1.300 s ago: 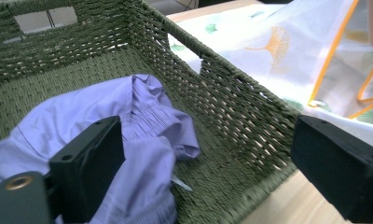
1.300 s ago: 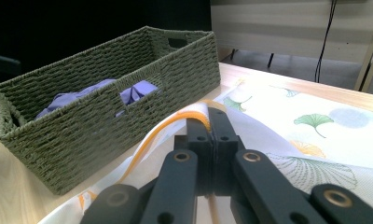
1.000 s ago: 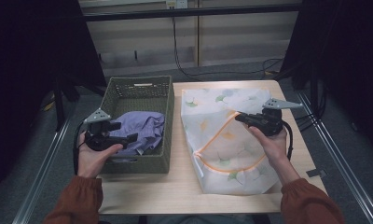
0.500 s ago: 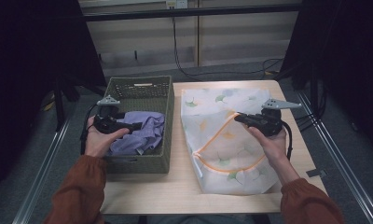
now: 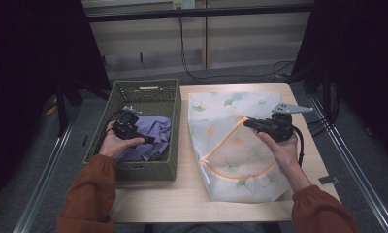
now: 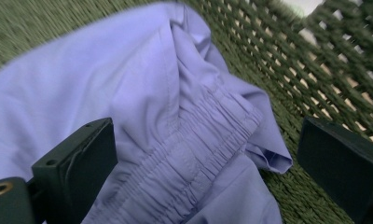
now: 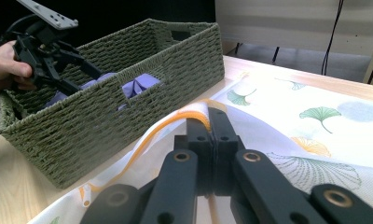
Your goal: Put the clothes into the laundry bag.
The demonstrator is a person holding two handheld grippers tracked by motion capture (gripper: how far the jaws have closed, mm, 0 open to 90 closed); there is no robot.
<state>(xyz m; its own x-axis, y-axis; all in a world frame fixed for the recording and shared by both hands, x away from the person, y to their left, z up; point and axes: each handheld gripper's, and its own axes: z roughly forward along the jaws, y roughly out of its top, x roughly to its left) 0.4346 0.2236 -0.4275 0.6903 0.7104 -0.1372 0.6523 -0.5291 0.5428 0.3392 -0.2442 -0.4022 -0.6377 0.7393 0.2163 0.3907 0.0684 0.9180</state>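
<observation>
A lilac cloth (image 5: 155,132) with a gathered waistband (image 6: 194,144) lies bunched in the green woven basket (image 5: 148,90). My left gripper (image 5: 150,140) hangs low over it. Its jaws have just been opening and now stand wide, with the cloth (image 6: 128,84) between them but not pressed. From the right gripper view, the left gripper (image 7: 89,80) is reaching into the basket (image 7: 128,112). My right gripper (image 5: 246,123) is shut on the orange-trimmed edge (image 7: 175,120) of the white leaf-print bag (image 5: 231,155), lifting that edge a little off the table.
The basket sits at the table's left, and the bag (image 7: 315,121) covers most of the right half. Bare wood (image 5: 187,145) shows between them and along the front edge. Cables and dark frames stand beyond the table's far edge.
My left gripper has moved right and down into the basket, onto the lilac cloth, and its jaws have spread wider. The right gripper and the bag edge have stayed where they were.
</observation>
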